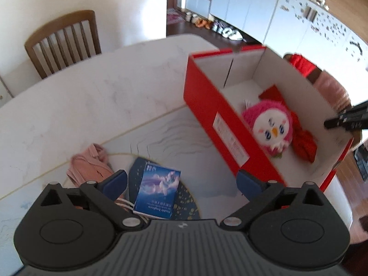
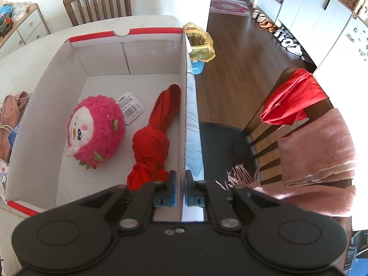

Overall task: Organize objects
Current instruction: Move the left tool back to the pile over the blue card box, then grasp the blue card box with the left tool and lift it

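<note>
Pinching the red box wall steady, the right gripper anchors while the wide-open, empty left gripper hovers over the blue packet lying on the table beside the pink cloth, likely needing descent and closure.

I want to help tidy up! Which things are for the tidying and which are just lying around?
For tidying: red box, pink plush toy, knotted red cloth, pink cloth, blue booklet.

Just around: wooden chair, red cloth and pink scarf on chair, bin, shoes.
</note>
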`<state>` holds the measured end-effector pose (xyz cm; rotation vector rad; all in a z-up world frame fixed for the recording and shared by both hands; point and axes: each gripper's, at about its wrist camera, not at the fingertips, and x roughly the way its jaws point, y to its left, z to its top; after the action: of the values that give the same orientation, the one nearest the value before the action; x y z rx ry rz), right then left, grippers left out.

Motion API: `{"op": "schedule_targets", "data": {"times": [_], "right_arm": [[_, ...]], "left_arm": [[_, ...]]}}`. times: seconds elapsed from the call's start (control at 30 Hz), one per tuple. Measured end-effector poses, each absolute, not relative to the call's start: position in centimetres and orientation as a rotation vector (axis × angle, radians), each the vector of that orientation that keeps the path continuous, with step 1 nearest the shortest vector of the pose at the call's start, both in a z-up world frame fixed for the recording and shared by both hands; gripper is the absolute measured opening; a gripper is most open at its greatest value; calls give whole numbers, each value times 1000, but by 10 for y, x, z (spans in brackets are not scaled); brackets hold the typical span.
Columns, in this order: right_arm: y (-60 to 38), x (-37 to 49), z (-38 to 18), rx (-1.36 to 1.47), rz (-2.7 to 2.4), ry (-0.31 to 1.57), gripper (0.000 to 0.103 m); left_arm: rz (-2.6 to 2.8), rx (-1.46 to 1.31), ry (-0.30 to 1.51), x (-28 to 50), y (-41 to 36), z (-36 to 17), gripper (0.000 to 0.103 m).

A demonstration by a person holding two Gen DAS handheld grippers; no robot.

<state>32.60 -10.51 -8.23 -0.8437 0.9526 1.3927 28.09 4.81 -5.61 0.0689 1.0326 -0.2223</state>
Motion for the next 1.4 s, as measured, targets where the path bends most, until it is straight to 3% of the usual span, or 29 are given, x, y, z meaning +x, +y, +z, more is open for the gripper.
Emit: {"op": "schedule_targets", "data": {"times": [0.77, 0.83, 1.1, 1.4], "right_arm": [[-105, 325, -87, -869, 1390, 943, 3], [-105, 325, -87, -870, 1393, 942, 3], [-105, 325, -87, -872, 1397, 941, 3], [-107, 326, -88, -878, 1407, 931, 3]], "left_arm": [[-247, 193, 1143, 304, 55, -136, 100], [-250, 191, 1142, 306, 55, -136, 95], [-226, 212, 1141, 309, 51, -136, 53], [-184, 162, 1126, 303, 52, -121, 50]]}}
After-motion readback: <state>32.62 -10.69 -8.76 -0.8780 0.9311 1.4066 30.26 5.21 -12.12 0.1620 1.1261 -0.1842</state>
